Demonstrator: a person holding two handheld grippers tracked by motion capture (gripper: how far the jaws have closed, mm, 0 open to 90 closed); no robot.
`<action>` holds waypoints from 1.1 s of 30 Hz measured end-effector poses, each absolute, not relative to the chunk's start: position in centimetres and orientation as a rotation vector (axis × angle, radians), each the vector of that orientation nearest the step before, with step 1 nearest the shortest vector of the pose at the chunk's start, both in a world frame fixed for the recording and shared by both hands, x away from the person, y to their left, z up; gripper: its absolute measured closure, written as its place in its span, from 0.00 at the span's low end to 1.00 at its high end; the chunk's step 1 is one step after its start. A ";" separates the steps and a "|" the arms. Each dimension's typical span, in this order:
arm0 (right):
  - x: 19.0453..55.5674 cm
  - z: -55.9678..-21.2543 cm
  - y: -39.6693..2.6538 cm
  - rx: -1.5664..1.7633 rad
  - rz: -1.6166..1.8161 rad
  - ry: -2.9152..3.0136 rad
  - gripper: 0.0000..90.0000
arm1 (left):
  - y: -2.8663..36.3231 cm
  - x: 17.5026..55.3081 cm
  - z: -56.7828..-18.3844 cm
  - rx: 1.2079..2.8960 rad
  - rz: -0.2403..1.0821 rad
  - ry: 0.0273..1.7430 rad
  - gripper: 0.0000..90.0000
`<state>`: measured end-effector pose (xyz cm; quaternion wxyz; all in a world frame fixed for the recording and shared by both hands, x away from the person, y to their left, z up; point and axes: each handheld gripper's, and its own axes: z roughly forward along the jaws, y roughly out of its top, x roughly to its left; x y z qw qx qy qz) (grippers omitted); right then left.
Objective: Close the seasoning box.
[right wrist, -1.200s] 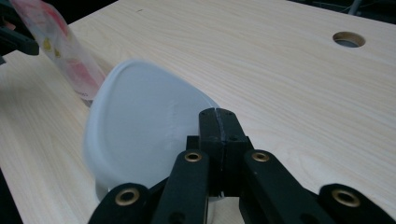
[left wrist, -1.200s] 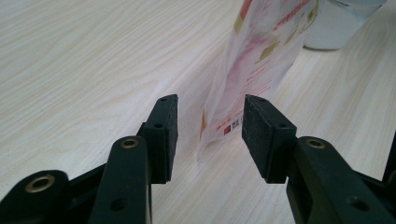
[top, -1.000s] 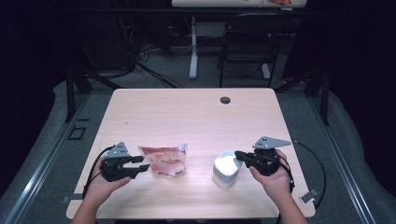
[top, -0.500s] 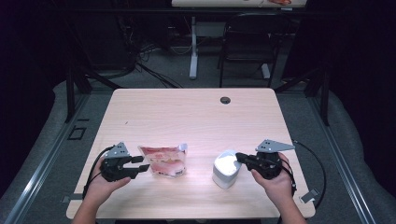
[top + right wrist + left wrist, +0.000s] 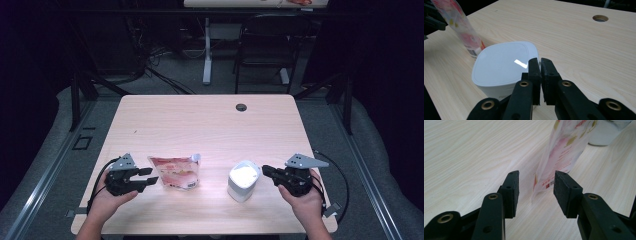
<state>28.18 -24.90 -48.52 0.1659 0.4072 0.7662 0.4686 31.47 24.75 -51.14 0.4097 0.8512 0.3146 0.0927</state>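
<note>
A pink and white stand-up pouch (image 5: pixel 175 172) lies on the wooden table (image 5: pixel 200 125), its spout toward the middle. My left gripper (image 5: pixel 150 175) is open just left of it. In the left gripper view the pouch's (image 5: pixel 564 152) lower corner sits in the gap ahead of the left gripper (image 5: pixel 536 177), and neither pad touches it. A white rounded container (image 5: pixel 243 180) stands right of the pouch. My right gripper (image 5: pixel 265 171) sits just right of it. Its jaws have just been opening by a thin slit, and nothing is between them at the right gripper (image 5: pixel 540 61), behind the container (image 5: pixel 501 65).
A round cable hole (image 5: pixel 241 107) sits at the table's far edge. A dark chair (image 5: pixel 265 45) and a desk leg (image 5: pixel 206 55) stand beyond the table. Cables trail from both grippers over the near edge. Bare wood stretches across the far half.
My right gripper has drawn back to the right, a little away from the white container it was against. The left gripper and the pouch have stayed put.
</note>
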 end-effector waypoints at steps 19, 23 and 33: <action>27.1 -50.9 -26.5 1.222 1.309 2.145 0.93 | 24.7 30.8 -52.2 2.165 0.244 0.803 0.62; 26.9 -51.5 -26.6 1.230 1.289 2.160 0.92 | 24.6 30.6 -52.6 2.166 0.239 0.811 0.62; 26.8 -52.6 -26.5 1.237 1.289 2.174 0.89 | 25.0 29.7 -53.6 2.146 0.247 0.837 0.62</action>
